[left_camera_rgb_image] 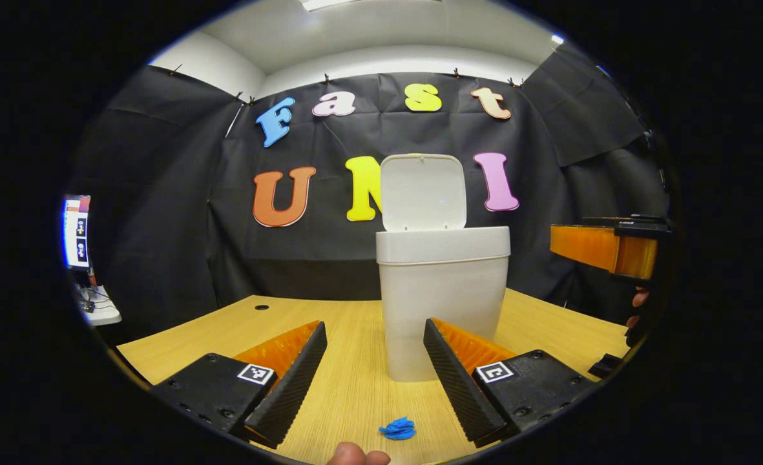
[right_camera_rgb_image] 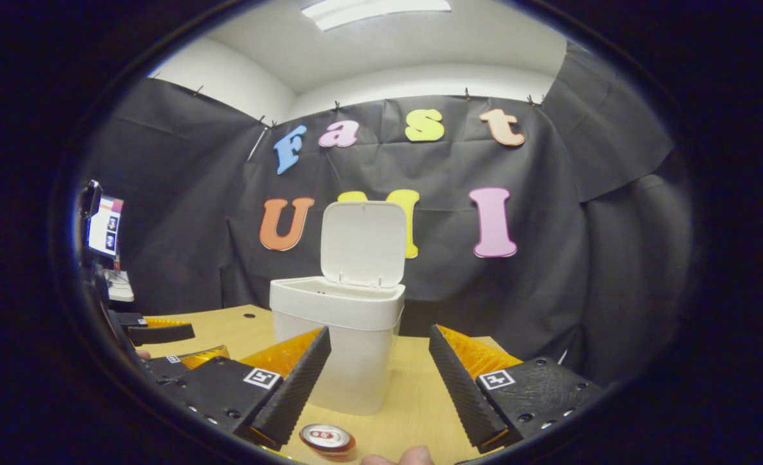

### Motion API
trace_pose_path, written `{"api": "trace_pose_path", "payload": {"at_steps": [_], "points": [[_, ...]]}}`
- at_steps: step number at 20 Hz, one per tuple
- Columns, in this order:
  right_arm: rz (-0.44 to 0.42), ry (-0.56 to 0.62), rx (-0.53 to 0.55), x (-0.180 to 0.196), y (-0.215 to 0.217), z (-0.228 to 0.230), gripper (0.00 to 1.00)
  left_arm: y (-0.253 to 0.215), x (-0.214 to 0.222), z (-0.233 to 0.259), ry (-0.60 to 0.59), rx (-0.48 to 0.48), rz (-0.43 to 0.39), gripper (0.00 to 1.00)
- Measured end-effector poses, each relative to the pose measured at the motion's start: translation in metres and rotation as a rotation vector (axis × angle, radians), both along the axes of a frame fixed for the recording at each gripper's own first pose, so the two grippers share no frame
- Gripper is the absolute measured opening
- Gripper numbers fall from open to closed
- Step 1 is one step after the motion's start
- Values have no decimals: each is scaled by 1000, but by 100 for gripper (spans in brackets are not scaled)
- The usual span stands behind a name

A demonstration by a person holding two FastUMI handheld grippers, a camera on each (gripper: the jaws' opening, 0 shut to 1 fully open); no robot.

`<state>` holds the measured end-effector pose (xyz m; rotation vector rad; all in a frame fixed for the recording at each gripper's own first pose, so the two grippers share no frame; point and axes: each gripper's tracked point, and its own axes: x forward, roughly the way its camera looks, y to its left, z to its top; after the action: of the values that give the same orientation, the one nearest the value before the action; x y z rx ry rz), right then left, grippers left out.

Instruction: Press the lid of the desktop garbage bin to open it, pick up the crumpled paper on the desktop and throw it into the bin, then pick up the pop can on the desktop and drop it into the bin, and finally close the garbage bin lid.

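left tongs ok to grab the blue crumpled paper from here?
Probably yes. The left tongs are open, and the crumpled paper lies on the bare desktop just ahead between their fingers, with nothing over it. The bin stands farther back, lid up.

White plastic bin point(left_camera_rgb_image: 442, 303): base hidden behind near fingers in left gripper view; its inside can't be seen. Red-topped metal can point(right_camera_rgb_image: 327, 439) cut off at right gripper view's bottom edge. Far-left screen point(left_camera_rgb_image: 75, 231) too blurred.
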<state>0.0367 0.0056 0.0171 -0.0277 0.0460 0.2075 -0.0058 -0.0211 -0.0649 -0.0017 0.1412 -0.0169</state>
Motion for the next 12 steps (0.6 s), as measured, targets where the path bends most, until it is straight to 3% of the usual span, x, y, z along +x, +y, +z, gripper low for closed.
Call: {"api": "trace_pose_path", "payload": {"at_steps": [5,12], "points": [[39,46,35,-18,-10,-31,95,-8,-26,-64,160,-18,-5,98],[5,89,43,-24,-35,-62,98,-15,-41,-124,295,-7,-9,98]]}}
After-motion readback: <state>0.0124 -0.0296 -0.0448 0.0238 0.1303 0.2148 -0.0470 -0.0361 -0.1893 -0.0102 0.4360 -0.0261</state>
